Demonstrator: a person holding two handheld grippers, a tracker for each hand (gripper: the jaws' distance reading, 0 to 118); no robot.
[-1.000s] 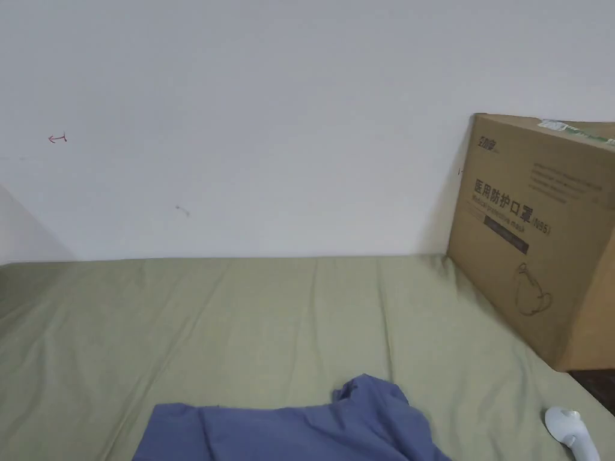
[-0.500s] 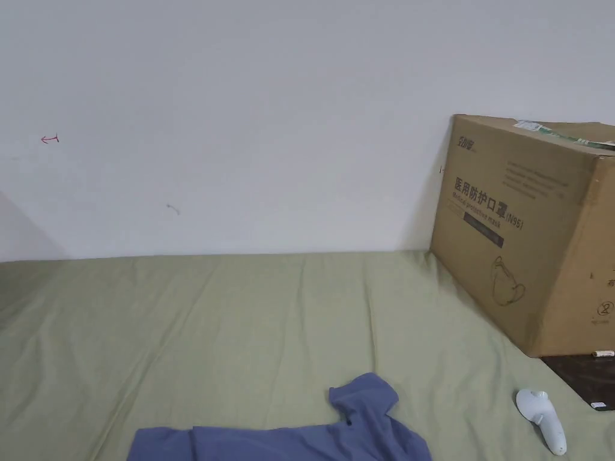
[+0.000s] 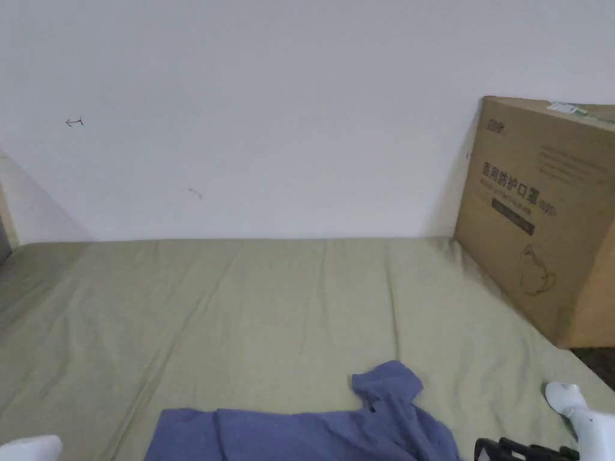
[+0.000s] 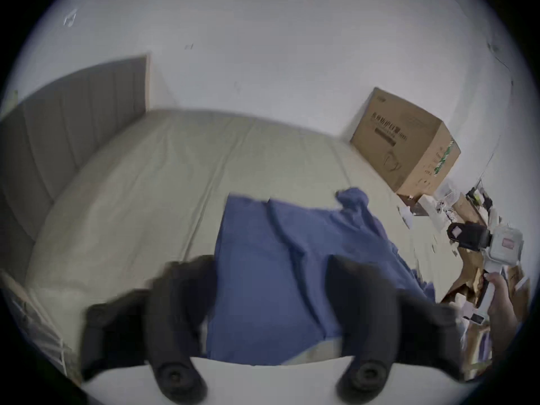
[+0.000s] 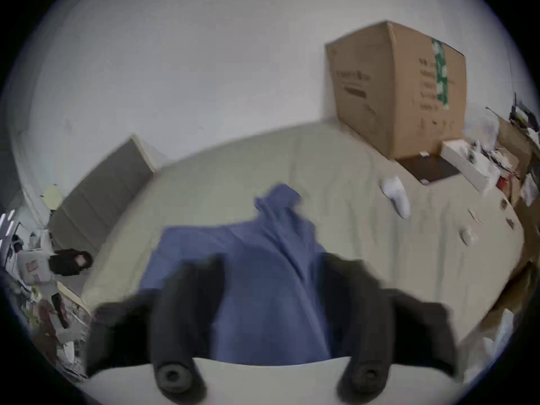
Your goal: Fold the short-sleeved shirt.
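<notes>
From your head view, the blue short-sleeved shirt point(image 3: 312, 429) lies rumpled on the olive bedsheet point(image 3: 240, 312), cut off by the bottom edge, with one sleeve poking up; a cardboard box point(image 3: 540, 216) stands against the wall to the right, and a white handheld device point(image 3: 567, 399) lies near it. Since half a second ago your right gripper point(image 3: 522, 449) has come in at the bottom corner, and a white bit of the left one sits at the lower left. In your left gripper view, the left gripper point(image 4: 270, 303) hovers with its jaws spread wide over the shirt's near edge, pinching nothing; your right hand point(image 4: 496, 297) holds the other tool amid clutter. In your right gripper view, blurred, its jaws also stand wide apart above the shirt.
</notes>
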